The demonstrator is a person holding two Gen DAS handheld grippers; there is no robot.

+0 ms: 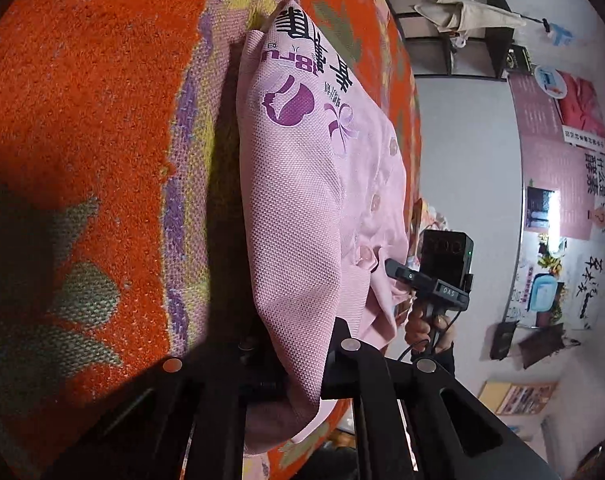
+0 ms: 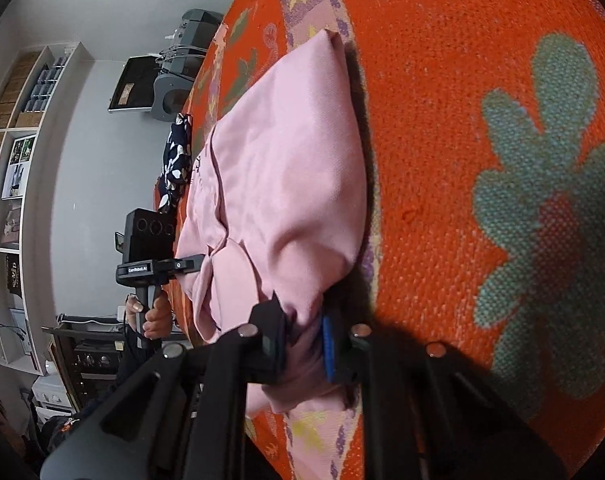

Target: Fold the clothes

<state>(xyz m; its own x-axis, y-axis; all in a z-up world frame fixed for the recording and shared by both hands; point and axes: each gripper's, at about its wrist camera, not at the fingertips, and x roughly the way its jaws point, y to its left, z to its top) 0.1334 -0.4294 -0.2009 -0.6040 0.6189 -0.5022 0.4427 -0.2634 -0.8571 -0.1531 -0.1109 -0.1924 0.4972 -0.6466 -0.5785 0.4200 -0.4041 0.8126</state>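
The left gripper (image 1: 290, 376) is pinching a folded edge of the pink shirt (image 1: 302, 208), its jaws closed narrowly on the cloth. The right gripper (image 2: 302, 344) is doing the same on its side, with fabric bunching between a black finger and a blue-edged pad (image 2: 327, 350). The shirt is lying on the blanket (image 1: 82, 100) and running away from both grippers in a long, puffed fold.

Its weave is looking dimpled and knit-like in the left view, smoother and faintly glossy in the right one (image 2: 278, 184). The blanket beneath is coarse and woolly, bright orange with grey-green flower shapes (image 2: 542, 184) and a pale pink border band (image 1: 190, 128) carrying purple and yellow motifs.

The left view is showing the printed side: black characters (image 1: 302, 36), a purple profile emblem (image 1: 290, 100), a bow (image 1: 340, 128) and a row of small buttons (image 1: 376, 200). It is also catching the right gripper (image 1: 406, 274) side-on, a hand (image 1: 420, 326) on its grip, before a grey wall with posters (image 1: 558, 152).

The right view is showing the plain side, a dark patterned cloth (image 2: 176, 164) at the blanket's far edge, the left gripper (image 2: 182, 265) with a hand (image 2: 150, 312) on its handle, white shelves (image 2: 18, 184) and a grey machine (image 2: 182, 72).
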